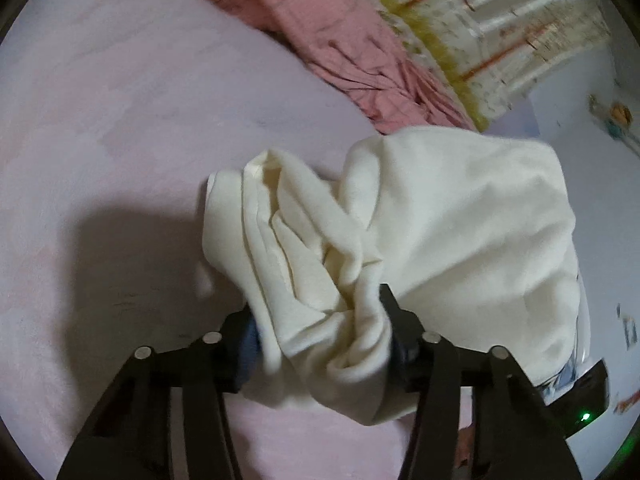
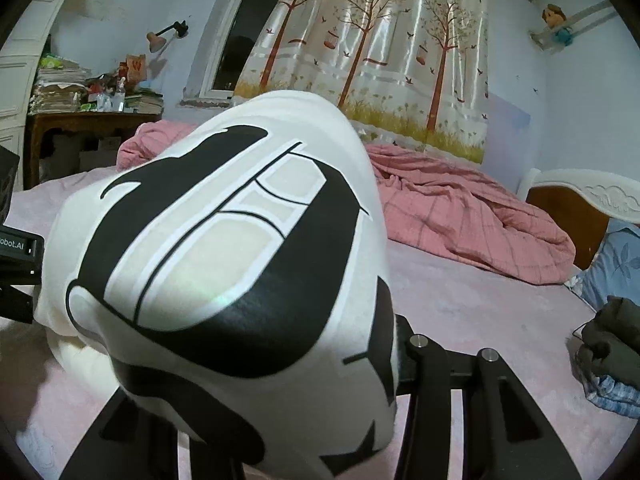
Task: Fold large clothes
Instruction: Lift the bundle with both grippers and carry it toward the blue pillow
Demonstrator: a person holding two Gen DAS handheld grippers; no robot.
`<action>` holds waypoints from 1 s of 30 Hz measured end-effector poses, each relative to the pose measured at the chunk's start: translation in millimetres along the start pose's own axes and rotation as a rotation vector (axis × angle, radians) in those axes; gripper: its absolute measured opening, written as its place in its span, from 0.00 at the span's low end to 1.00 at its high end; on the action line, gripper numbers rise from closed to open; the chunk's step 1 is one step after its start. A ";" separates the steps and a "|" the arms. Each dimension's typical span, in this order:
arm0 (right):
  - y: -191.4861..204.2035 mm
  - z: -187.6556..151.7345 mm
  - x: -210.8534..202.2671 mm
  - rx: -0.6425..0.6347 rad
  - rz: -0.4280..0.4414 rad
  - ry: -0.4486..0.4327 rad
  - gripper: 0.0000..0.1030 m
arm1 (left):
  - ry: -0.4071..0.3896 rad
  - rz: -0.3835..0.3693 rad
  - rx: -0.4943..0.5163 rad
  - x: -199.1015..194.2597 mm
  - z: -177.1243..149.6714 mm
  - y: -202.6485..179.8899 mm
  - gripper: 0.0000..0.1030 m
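Note:
A large white garment (image 1: 460, 232) hangs bunched between both grippers above the pink bed sheet (image 1: 100, 140). In the left wrist view my left gripper (image 1: 320, 332) is shut on a gathered cream wad of it, with folds spilling out past both fingers. In the right wrist view the same garment (image 2: 224, 248) shows a big black print and bulges over my right gripper (image 2: 320, 360). That gripper is shut on the cloth; its left finger is hidden under the fabric, and only the right finger (image 2: 402, 344) shows. The left gripper's body (image 2: 16, 248) sits at that view's left edge.
A crumpled pink quilt (image 2: 460, 216) lies along the far side of the bed under a tree-print curtain (image 2: 380, 60). A blue pillow (image 2: 616, 264) and a dark folded garment (image 2: 612, 336) lie at the right near the white headboard (image 2: 592, 192). A cluttered desk (image 2: 92, 116) stands at the far left.

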State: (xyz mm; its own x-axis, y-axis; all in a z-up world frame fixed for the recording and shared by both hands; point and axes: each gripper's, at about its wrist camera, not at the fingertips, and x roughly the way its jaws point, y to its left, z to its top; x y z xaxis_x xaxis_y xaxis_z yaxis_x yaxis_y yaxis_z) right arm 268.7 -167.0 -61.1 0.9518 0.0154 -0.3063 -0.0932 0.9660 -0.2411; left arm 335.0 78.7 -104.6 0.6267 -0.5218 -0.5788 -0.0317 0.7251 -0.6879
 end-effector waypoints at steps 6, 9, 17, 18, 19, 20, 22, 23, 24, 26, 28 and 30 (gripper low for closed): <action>-44.0 10.5 -30.3 0.095 -0.023 -0.106 0.46 | -0.064 -0.024 0.134 -1.5 -6.5 -63.9 0.47; -72.1 15.7 -43.5 0.126 -0.045 -0.129 0.46 | -0.094 -0.046 0.196 2.0 -11.1 -98.4 0.47; -165.7 30.4 -90.6 0.158 -0.199 -0.230 0.46 | -0.095 -0.166 0.305 23.7 -22.5 -208.7 0.47; -184.4 30.7 -96.3 0.180 -0.220 -0.234 0.46 | -0.091 -0.186 0.333 27.9 -25.3 -227.9 0.47; -199.7 31.2 -100.8 0.201 -0.236 -0.237 0.46 | -0.084 -0.208 0.370 34.2 -29.0 -250.3 0.47; -221.2 29.2 -108.0 0.225 -0.261 -0.243 0.46 | -0.077 -0.225 0.402 40.1 -33.5 -270.8 0.47; -261.4 26.4 -119.6 0.258 -0.307 -0.249 0.46 | -0.064 -0.261 0.465 58.1 -46.2 -315.2 0.47; -281.9 25.2 -124.7 0.270 -0.331 -0.250 0.46 | -0.053 -0.281 0.486 70.1 -52.7 -338.2 0.47; -301.7 23.9 -129.9 0.276 -0.360 -0.252 0.46 | -0.043 -0.301 0.499 83.7 -57.2 -359.8 0.47; -342.6 23.0 -138.6 0.271 -0.426 -0.256 0.46 | -0.022 -0.350 0.520 109.3 -65.8 -402.2 0.46; -384.3 23.1 -145.3 0.270 -0.499 -0.265 0.46 | -0.013 -0.400 0.551 129.4 -75.5 -445.3 0.46; -426.7 22.8 -150.8 0.282 -0.567 -0.279 0.47 | -0.020 -0.446 0.597 149.7 -86.0 -487.2 0.46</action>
State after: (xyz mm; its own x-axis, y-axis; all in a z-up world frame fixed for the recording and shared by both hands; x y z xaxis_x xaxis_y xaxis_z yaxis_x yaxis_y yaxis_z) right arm 171.6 -575.6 108.9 0.8742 -0.4825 0.0538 0.4846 0.8741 -0.0341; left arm 377.2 -391.4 106.3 0.4953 -0.8193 -0.2887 0.6538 0.5704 -0.4972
